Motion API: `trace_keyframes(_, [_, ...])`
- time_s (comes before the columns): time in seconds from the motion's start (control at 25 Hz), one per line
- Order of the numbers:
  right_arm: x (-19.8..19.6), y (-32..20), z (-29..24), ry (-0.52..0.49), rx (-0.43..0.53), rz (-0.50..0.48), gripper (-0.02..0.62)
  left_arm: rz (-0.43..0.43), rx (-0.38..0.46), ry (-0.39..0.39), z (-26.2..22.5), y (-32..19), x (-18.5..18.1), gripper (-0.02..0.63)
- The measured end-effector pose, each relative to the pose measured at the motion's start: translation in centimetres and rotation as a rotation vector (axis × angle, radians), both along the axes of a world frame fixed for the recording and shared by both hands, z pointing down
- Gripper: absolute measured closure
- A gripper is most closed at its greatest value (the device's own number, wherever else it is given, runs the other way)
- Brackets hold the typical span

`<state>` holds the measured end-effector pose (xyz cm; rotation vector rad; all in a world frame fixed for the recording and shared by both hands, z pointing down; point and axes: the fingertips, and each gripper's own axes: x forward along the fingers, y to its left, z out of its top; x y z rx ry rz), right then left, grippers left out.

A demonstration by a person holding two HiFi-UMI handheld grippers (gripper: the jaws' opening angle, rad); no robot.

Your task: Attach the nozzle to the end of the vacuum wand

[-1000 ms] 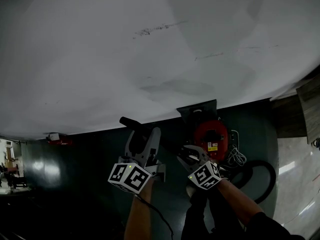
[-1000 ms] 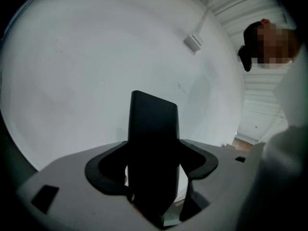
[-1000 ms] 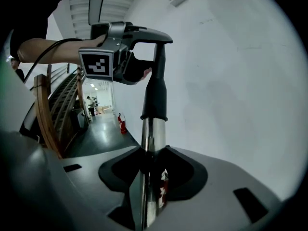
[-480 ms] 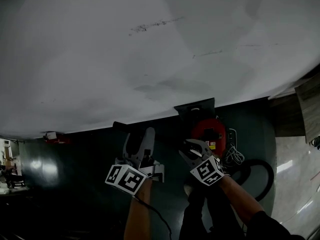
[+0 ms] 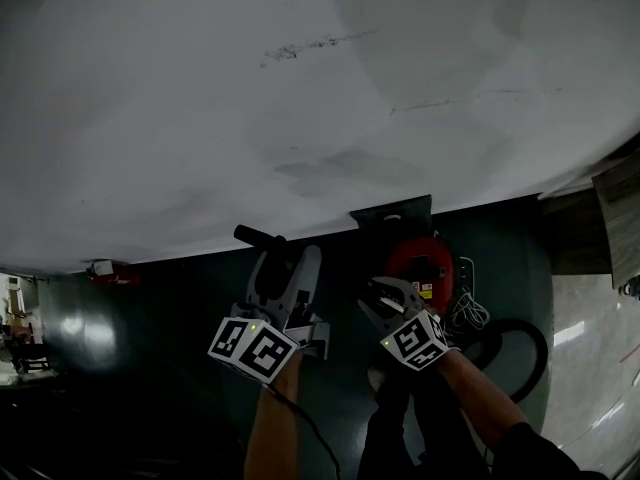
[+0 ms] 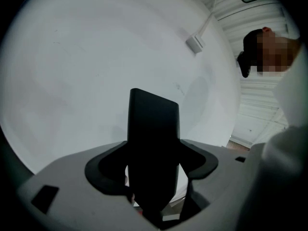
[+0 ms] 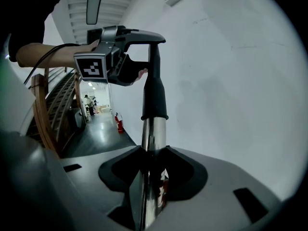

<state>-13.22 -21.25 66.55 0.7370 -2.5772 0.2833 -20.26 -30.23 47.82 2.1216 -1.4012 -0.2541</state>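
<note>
Black nozzle (image 6: 153, 129), clamped between left tongs (image 6: 154, 177)

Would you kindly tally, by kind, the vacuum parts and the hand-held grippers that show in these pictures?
Hand-held grippers: 2, the left hand-held gripper and the right hand-held gripper
Nozzle: 1
Wand: 1
Red vacuum canister: 1
Black hose: 1
Total: 6

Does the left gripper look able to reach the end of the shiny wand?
Probably yes. The left gripper, shut on the nozzle, is right at the wand held by the right gripper, nothing between them.
</note>
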Motion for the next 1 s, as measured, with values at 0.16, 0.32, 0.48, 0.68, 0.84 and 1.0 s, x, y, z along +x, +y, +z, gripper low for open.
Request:
trace_keyframes(0.16, [0.1,-0.4,0.2,0.006,-0.005,-0.004,0.436,0.019,0.019,-0.041,-0.2,0.5,0.6,0.284])
trace_keyframes(0.32, [-0.3,0.4,0.2,0.005,-0.005,-0.019,0.435,-0.014,-0.016,0.044,0.9,-0.4,-0.7,0.284])
trace_keyframes(0.48, [-0.1,0.1,0.6,0.011,-0.011,-0.016,0.435,0.004,-0.007,0.02,0.7,-0.2,-0.3,0.284])
trace_keyframes(0.68, [-0.1,-0.5,0.7,0.02,-0.02,-0.021,0.436,0.022,0.022,-0.055,0.2,0.6,0.4,0.284])
trace_keyframes(0.84, [-0.6,0.2,0.7,0.021,-0.018,-0.043,0.434,0.036,0.008,-0.041,0.6,-0.3,0.5,0.284])
trace_keyframes(1.0, [-0.8,0.7,0.8,0.016,-0.016,-0.052,0.436,0.048,0.008,-0.049,1.0,-0.5,0.9,0.284])
